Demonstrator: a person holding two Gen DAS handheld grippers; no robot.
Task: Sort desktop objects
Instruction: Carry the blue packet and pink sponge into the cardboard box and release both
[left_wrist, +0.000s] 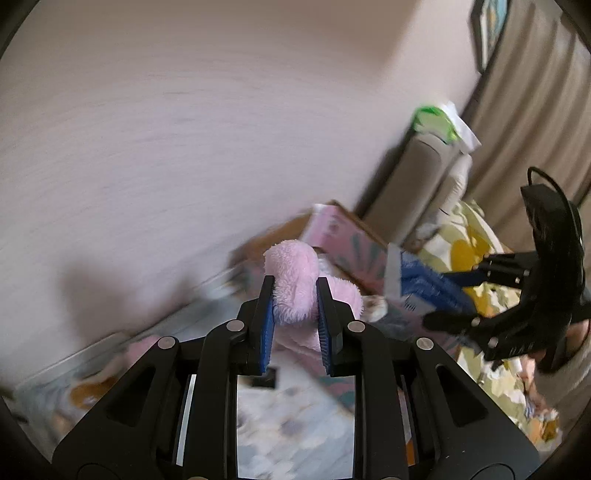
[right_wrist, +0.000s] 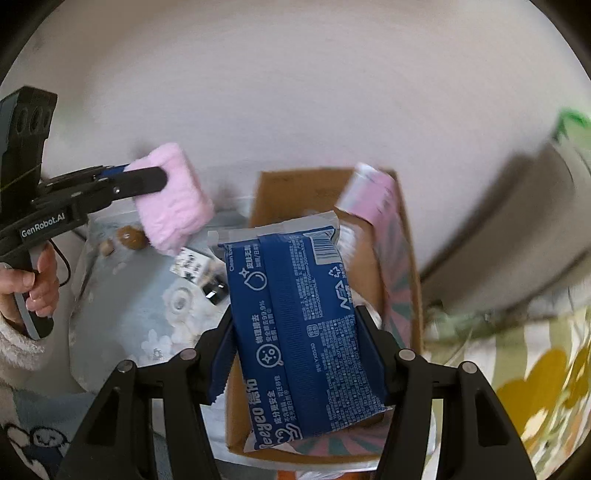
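Box (right_wrist: 402, 258) is the landmark: open cardboard, pink printed panel on its far-right wall, sitting on patterned bedding by a pale wall. No table visible, so the surface looks like a bed (right_wrist: 535, 354).

Right gripper (right_wrist: 295, 347) has its jaws clamped on a blue packet (right_wrist: 291, 314) of wipes, gripped across the narrow width near the lower half. Packet hangs above the box opening with the long axis running away from the camera, printed back facing up. Judgement: it is held this way so it can go lengthwise into the box, and the grip on the flat sides keeps the soft pack from folding.

Left gripper (left_wrist: 295, 302) has its jaws squeezed tight on a pink fluffy cloth (left_wrist: 295, 277), which bulges out above and to the side of the pads. In the right wrist view the cloth (right_wrist: 170, 199) sits left of the box, off the bedding, not over the opening. The hand (right_wrist: 37, 284) on the gripper handle shows with a fuzzy sleeve.

Small items lie left of the box on the pale blue fabric: a label tag (right_wrist: 192, 266) and something small and dark beside it, too blurred to name.

Judgement: sorting is partway, both items airborne and headed for the box, packet likely first.
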